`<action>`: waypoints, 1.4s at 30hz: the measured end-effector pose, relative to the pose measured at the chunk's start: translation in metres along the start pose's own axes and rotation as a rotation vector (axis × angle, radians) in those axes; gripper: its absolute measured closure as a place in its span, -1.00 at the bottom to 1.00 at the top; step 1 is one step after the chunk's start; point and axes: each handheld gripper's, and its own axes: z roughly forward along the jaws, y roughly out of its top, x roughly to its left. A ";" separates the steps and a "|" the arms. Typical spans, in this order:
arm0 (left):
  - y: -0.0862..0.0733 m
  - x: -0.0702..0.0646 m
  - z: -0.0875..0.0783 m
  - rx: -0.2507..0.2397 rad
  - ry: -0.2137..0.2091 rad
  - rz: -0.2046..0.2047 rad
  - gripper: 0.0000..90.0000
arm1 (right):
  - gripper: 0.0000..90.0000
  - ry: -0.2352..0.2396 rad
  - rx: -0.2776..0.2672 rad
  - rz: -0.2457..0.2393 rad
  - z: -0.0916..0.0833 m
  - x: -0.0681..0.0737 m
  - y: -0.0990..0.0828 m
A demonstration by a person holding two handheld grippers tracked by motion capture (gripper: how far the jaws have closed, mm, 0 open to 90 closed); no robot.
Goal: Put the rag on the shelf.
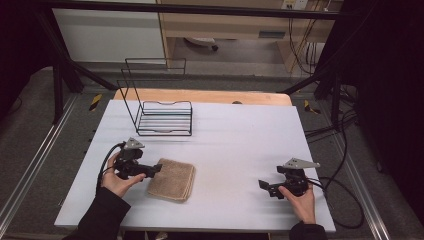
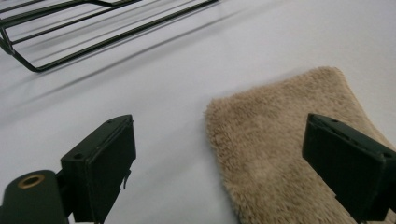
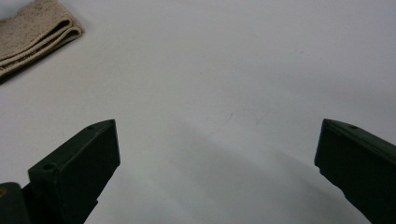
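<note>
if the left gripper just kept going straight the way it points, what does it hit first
Most likely the folded beige towel: the left gripper has open jaws aimed along the table, one jaw already over the towel's near edge. The wire rack lies farther off to one side, out of that line.

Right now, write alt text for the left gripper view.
The left gripper hangs with its two black jaws wide apart over the near edge of a folded beige terry towel lying on a white table. A black wire rack stands at the upper left.

Fluffy beige cloth towel (image 1: 171, 179), thin black wire rack (image 1: 162, 117), smooth matt white table (image 1: 240, 135), matt black tongs (image 2: 224, 163)
</note>
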 end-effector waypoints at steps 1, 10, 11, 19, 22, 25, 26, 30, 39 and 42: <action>0.002 0.000 0.003 0.005 0.007 0.002 -0.77 | -0.99 0.000 0.000 -0.001 0.000 0.000 0.000; 0.004 0.004 0.025 0.016 0.011 0.000 -0.42 | -0.99 0.000 0.001 -0.001 0.000 0.000 0.000; 0.003 0.004 0.029 0.025 0.005 0.000 -0.36 | -0.99 -0.001 0.002 -0.003 0.000 0.000 0.000; 0.002 0.003 0.036 0.039 0.017 0.018 0.15 | -0.99 -0.001 0.006 -0.006 0.002 0.000 0.000; 0.001 0.005 0.041 0.046 -0.003 -0.001 0.28 | -0.99 0.001 0.008 -0.009 0.002 0.000 0.000; 0.000 0.005 0.043 0.048 -0.016 -0.013 0.39 | -0.99 0.001 0.008 -0.007 0.002 0.000 0.000; 0.000 0.006 0.044 0.049 -0.020 -0.016 0.42 | -0.98 0.001 0.010 -0.006 0.002 0.000 0.000; -0.001 0.004 0.046 0.060 -0.036 -0.019 0.53 | -0.98 0.002 0.010 -0.006 0.002 0.000 0.000; -0.002 0.002 0.048 0.069 -0.045 -0.007 0.68 | -0.98 -0.001 0.012 -0.005 0.002 0.002 0.001; -0.002 0.002 0.048 0.072 -0.046 -0.007 0.70 | -0.98 -0.003 0.019 -0.003 0.003 0.004 0.001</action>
